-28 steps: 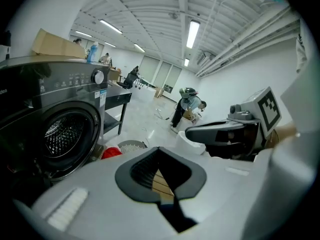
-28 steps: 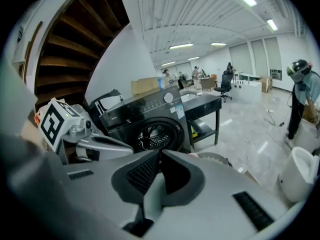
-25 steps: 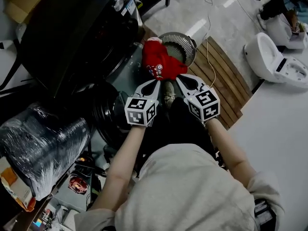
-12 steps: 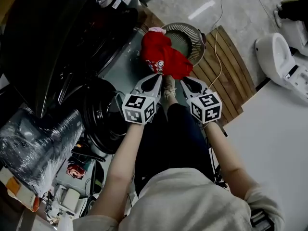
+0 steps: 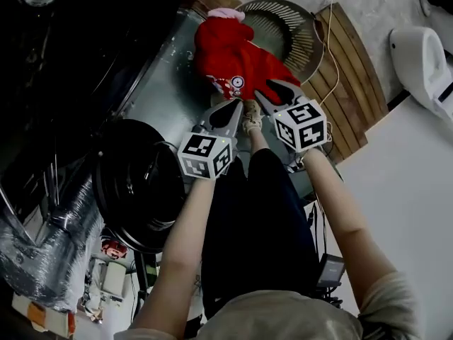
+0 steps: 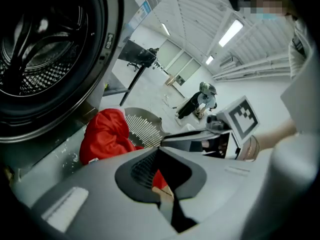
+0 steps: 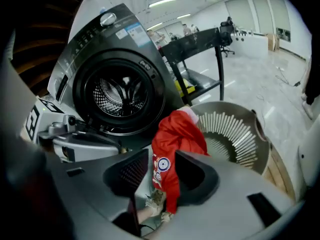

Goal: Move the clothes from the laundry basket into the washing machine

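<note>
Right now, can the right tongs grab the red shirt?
Probably yes. The red shirt hangs right between the right tongs, whose jaws are opening, and nothing is in the way.

Crumpled red garment (image 5: 230,52) beside slatted basket (image 5: 283,20)

A big open lab hall: strip lights (image 7: 163,2), polished floor (image 7: 245,79), black desk (image 7: 195,41), a washing machine (image 7: 120,94) amid loose cables (image 5: 330,34) and plastic-wrapped gear (image 5: 42,261).

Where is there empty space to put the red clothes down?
Bare grey floor strip between the washing machine and the red clothes; wooden slats right of the laundry basket. Crowded at the lower left, clutter beside the open door.
</note>
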The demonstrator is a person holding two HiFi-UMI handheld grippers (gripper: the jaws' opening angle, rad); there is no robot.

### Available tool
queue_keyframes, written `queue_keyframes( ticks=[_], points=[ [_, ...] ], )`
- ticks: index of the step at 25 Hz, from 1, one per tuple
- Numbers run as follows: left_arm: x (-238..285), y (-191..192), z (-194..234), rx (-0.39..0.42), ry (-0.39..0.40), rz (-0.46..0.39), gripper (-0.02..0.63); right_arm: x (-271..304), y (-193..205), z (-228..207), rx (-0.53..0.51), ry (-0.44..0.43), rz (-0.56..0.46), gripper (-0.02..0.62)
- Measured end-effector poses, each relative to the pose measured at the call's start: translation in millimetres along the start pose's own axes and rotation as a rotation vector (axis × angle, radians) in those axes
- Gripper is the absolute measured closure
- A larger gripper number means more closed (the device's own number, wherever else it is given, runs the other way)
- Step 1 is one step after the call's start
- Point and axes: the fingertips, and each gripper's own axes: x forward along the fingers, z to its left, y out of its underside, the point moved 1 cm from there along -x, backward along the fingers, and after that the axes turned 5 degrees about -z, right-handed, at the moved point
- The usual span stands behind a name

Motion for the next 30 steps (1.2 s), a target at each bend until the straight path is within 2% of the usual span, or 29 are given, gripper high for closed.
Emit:
queue_keyframes(
  ticks=[2, 4, 8, 11, 12, 13, 14, 15, 16, 17, 19, 21, 24, 27, 30],
  points=[
    [12, 11, 18, 0.007, -0.011, 0.007, 0.595, 32, 10, -8, -0.015, -0.03, 0.042, 0.437],
    [20, 20, 36, -0.02, -0.021, 0.0, 0.595, 61, 21, -21, -0.049, -0.028, 0.077, 0.419],
    [33, 35, 66, -0.074, -0.033, 0.004, 0.595, 113, 37, -49, -0.062, -0.03, 0.156, 0.41],
    [38, 39, 79, -0.068, -0.051, 0.002, 0.595, 136, 47, -66, -0.043, -0.047, 0.215, 0.405],
    [39, 38, 81, -0.055, -0.056, 0.0, 0.595, 140, 48, -68, -0.03, -0.065, 0.23, 0.409],
    [40, 38, 83, -0.043, -0.059, -0.001, 0.595, 140, 47, -67, -0.017, -0.083, 0.238, 0.448],
    [40, 37, 83, -0.033, -0.06, 0.001, 0.595, 139, 46, -65, -0.004, -0.096, 0.234, 0.527],
    [40, 37, 83, -0.024, -0.062, 0.006, 0.591, 135, 43, -63, 0.004, -0.102, 0.219, 0.569],
    [40, 36, 83, -0.013, -0.065, 0.011, 0.587, 128, 39, -61, 0.01, -0.103, 0.194, 0.572],
    [41, 35, 81, 0.0, -0.066, 0.015, 0.542, 119, 34, -59, 0.017, -0.103, 0.16, 0.574],
    [42, 31, 76, 0.034, -0.062, 0.027, 0.368, 96, 19, -52, 0.039, -0.119, 0.077, 0.574],
    [45, 28, 68, 0.09, -0.048, 0.05, 0.34, 71, 4, -37, 0.054, -0.155, 0.009, 0.574],
    [52, 20, 53, 0.23, -0.03, 0.086, 0.238, 36, -12, -13, 0.028, -0.181, -0.06, 0.574],
    [58, 11, 36, 0.382, 0.018, 0.11, 0.199, 4, -36, 12, 0.012, -0.23, -0.146, 0.575],
    [61, -3, 14, 0.467, 0.101, 0.087, 0.195, -23, -62, 40, 0.011, -0.316, -0.234, 0.575]
  ],
)
